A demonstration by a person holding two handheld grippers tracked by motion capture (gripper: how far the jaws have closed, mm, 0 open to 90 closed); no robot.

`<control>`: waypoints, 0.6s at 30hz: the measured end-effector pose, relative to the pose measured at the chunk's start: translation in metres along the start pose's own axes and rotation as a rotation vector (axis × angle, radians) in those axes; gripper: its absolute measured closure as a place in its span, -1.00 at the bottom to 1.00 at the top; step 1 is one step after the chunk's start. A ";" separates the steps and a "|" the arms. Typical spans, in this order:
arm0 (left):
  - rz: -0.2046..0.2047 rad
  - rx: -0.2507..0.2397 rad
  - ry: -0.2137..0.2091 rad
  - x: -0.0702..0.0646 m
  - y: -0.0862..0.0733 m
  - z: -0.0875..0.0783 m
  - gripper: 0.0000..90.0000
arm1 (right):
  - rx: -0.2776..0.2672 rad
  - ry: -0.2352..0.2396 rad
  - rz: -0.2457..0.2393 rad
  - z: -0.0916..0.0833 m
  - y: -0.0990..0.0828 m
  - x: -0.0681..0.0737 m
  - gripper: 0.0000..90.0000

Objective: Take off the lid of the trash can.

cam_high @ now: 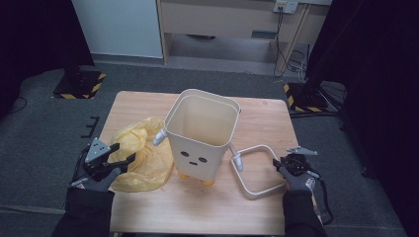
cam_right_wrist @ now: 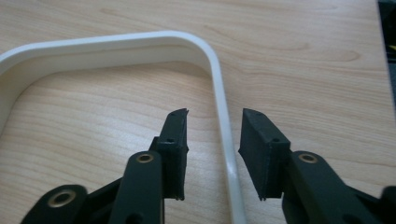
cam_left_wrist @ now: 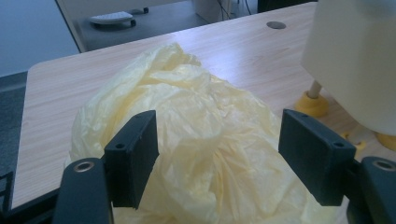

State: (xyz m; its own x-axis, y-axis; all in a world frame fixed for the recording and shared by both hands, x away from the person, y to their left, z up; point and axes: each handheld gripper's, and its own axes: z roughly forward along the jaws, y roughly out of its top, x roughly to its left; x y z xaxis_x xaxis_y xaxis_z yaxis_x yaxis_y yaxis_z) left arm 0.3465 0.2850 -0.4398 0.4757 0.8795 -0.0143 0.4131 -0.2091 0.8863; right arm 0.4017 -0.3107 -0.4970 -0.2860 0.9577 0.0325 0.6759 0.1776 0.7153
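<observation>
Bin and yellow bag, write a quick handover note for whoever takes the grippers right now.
Left gripper: open, jaws either side of the crumpled yellow bag, not pinching it.
Right gripper: open, jaws straddling the white frame, which lies flat on the table; pads clear of it.
Bin: upright mid-table, empty as far as the high view shows, bag at its left, frame at its right.
Done: nothing fitted yet.
Left, probably: line the bin with the bag, then seat the frame on the rim.
</observation>
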 end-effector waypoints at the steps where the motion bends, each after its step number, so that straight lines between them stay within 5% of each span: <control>1: -0.001 0.002 0.006 0.001 0.001 0.003 -0.38 | 0.001 -0.003 -0.008 0.000 0.000 -0.001 0.33; 13: -0.001 0.076 0.031 0.006 -0.002 0.034 -0.35 | -0.024 0.010 0.002 -0.003 -0.001 -0.001 0.28; 18: -0.009 0.050 0.035 0.007 -0.001 0.031 -0.26 | -0.022 0.015 -0.007 -0.001 -0.001 0.001 0.25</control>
State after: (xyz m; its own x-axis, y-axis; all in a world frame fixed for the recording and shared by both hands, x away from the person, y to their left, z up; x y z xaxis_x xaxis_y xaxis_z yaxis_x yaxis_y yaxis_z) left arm 0.3728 0.2781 -0.4553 0.4449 0.8956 -0.0048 0.4557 -0.2218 0.8621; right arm 0.4004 -0.3105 -0.4968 -0.3008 0.9529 0.0382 0.6590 0.1787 0.7306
